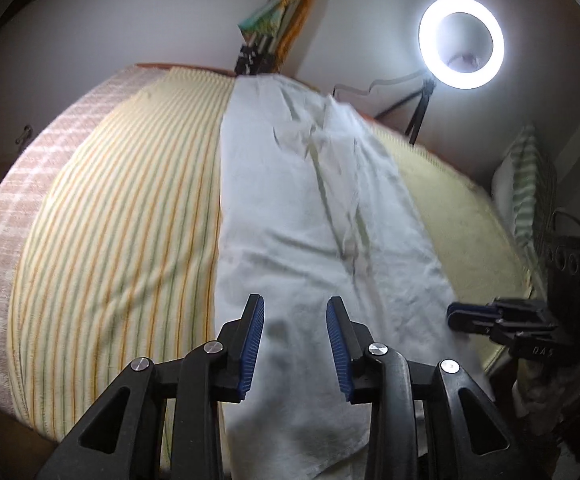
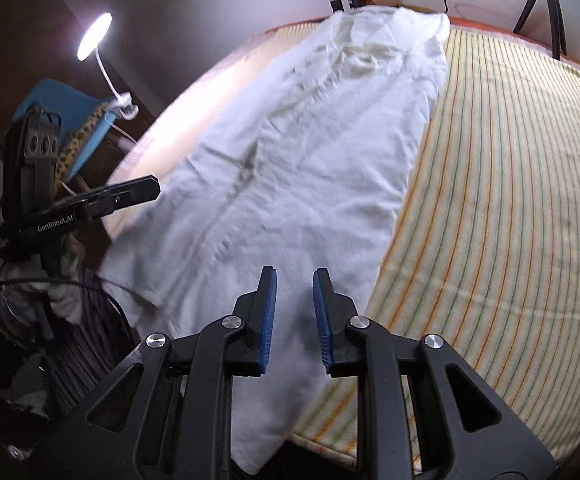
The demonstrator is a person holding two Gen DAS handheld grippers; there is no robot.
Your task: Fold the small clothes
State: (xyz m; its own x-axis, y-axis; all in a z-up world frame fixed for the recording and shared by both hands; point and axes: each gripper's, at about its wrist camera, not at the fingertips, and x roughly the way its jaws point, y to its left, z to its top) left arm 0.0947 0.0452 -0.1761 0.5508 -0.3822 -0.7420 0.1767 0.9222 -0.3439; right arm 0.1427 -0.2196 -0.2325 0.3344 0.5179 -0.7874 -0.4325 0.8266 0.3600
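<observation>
1. White cloth: the garment [image 1: 310, 220] lies spread lengthwise on the bed [image 1: 109, 208], running from the near edge to the far edge, with creases along its middle.
2. Its near end hangs over the near edge of the bed in both wrist views.
3. Left tongs [image 1: 296, 344]: blue pads parted, a clear gap between them, nothing gripped; the garment lies beneath the gap.
4. Right tongs [image 2: 294, 316]: pads parted by a narrower gap, nothing gripped; they hang above the garment's near end.
5. The bed carries a yellow striped cover [image 2: 510, 200].
6. A lit ring light [image 1: 461, 42] stands on a tripod beyond the far edge.
7. A desk lamp [image 2: 94, 36] shines at far left in the right wrist view.
</observation>
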